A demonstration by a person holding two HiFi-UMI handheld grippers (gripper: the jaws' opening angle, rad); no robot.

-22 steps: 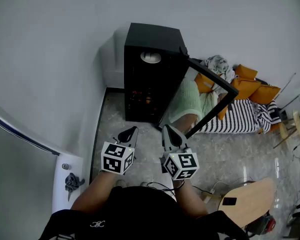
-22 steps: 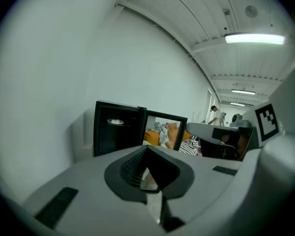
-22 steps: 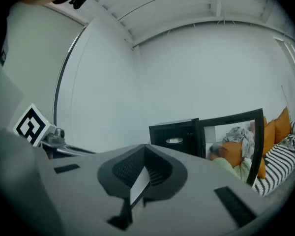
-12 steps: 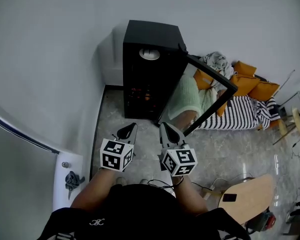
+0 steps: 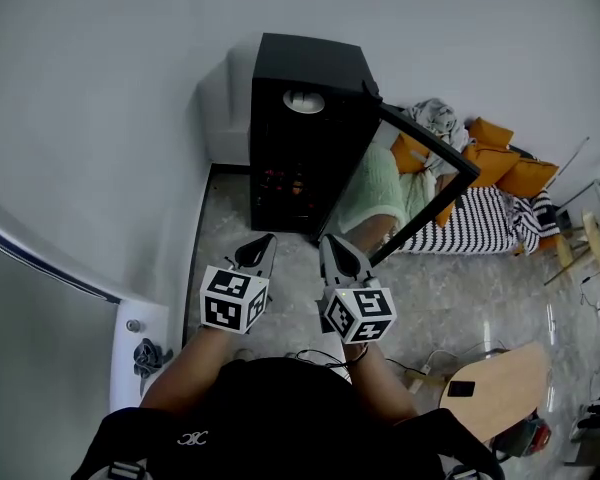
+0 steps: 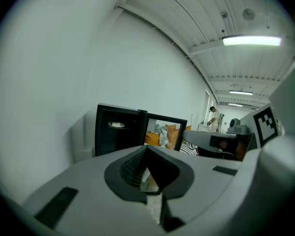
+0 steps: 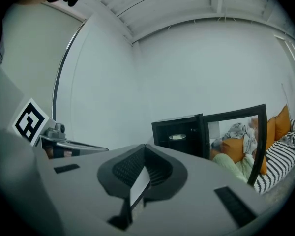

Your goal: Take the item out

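Observation:
A black cabinet point(image 5: 302, 143) stands against the white wall with its glass door point(image 5: 420, 183) swung open to the right. Inside it a white round thing point(image 5: 303, 100) shows near the top and small orange-red items point(image 5: 285, 181) sit on a lower shelf, too small to tell apart. My left gripper point(image 5: 258, 252) and right gripper point(image 5: 336, 252) hover side by side over the floor, short of the cabinet, both shut and holding nothing. The left gripper view shows the cabinet point(image 6: 119, 136) ahead beyond the left gripper point(image 6: 148, 154). The right gripper view shows it point(image 7: 179, 134) beyond the right gripper point(image 7: 143, 154).
A striped mattress point(image 5: 485, 226) with orange cushions point(image 5: 500, 168) and a green blanket point(image 5: 373, 198) lies right of the door. A wooden table point(image 5: 505, 398) with a phone point(image 5: 461, 389) is at the lower right. A white ledge point(image 5: 138, 353) is at the left; a cable point(image 5: 320, 358) runs by my feet.
Both grippers have moved a little forward toward the cabinet, still shut. The door stays open as before.

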